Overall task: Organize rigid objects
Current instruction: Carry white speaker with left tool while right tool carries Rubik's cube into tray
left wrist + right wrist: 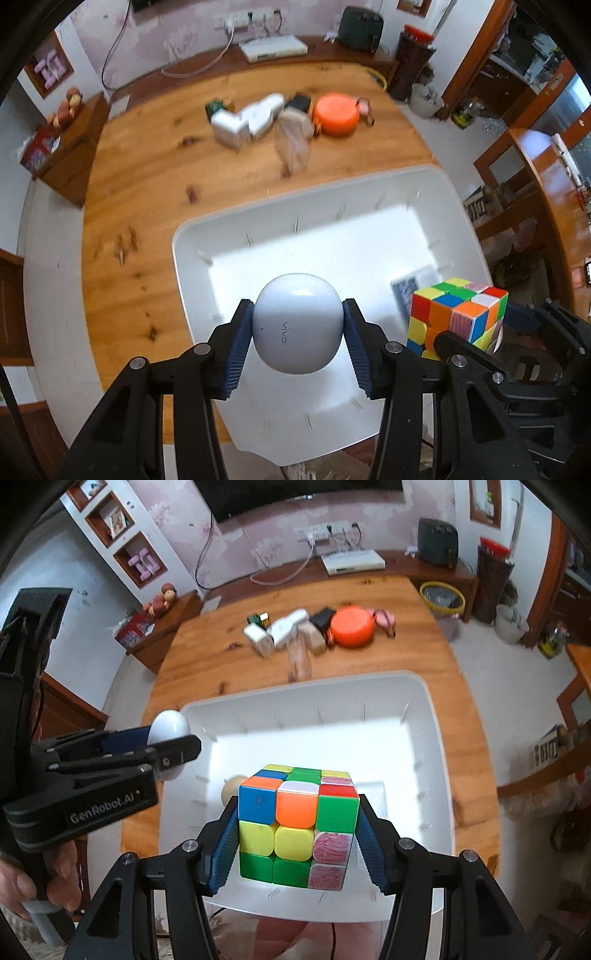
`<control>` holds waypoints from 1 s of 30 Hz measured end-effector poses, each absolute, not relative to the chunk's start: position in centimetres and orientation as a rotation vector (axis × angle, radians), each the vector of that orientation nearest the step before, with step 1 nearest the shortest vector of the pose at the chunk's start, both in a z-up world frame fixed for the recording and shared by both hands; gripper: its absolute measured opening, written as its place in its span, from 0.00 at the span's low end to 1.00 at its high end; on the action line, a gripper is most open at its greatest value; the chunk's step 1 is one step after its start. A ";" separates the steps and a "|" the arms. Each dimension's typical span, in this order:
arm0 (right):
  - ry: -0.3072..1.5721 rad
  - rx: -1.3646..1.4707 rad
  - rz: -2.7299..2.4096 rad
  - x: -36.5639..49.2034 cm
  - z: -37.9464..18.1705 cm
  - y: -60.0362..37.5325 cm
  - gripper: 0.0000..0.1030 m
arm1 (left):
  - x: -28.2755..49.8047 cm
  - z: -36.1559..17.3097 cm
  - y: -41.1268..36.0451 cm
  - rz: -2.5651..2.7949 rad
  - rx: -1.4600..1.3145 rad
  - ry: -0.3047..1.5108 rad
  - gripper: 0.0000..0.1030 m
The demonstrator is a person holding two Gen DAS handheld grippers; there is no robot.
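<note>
Both pairs of jaws are clamped: the left gripper point(297, 334) pinches a white earbud case point(297, 324), the right gripper point(298, 834) a puzzle cube point(297, 825). Both hang over the white bin point(436, 738) on the wooden table point(147, 184), where more clutter point(317, 627) lies beyond.

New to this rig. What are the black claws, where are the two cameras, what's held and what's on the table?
No robot arm here: a person holds a two-finger gripper in each hand, each with a fisheye camera looking forward along its fingers. In the left wrist view, the left gripper clamps a white earbud case between blue pads. In the right wrist view, the right gripper clamps a puzzle cube. Both hang above a white bin on a wooden table. The hand on the left gripper's handle shows at that view's lower left. Further back lie an orange round case, white boxes and other small, blurred items.
</note>
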State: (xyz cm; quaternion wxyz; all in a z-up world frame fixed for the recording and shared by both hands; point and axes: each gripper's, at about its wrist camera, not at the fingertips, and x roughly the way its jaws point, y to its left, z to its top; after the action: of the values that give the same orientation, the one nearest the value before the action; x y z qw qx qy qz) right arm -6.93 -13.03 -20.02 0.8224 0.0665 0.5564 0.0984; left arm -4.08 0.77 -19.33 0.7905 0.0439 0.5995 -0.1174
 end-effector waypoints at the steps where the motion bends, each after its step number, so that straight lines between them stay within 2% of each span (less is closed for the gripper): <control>1: 1.190 0.137 0.209 -7.2 -20.5 -12.9 0.57 | -4.3 -19.8 0.7 -0.251 0.104 1.292 0.50; 11: 1.302 0.106 0.165 -8.4 -26.4 -12.3 0.57 | -5.0 -23.7 0.9 -0.239 0.139 1.328 0.50; 30: 1.422 0.073 0.159 -7.9 -30.6 -12.1 0.58 | -4.7 -27.8 -0.8 -0.265 0.211 1.404 0.50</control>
State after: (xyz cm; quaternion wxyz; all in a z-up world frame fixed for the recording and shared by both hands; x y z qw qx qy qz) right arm -7.90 -12.12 -30.61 0.7542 0.0335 0.6517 0.0728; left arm -4.72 -0.77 -27.78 0.7503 0.0966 0.6427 -0.1214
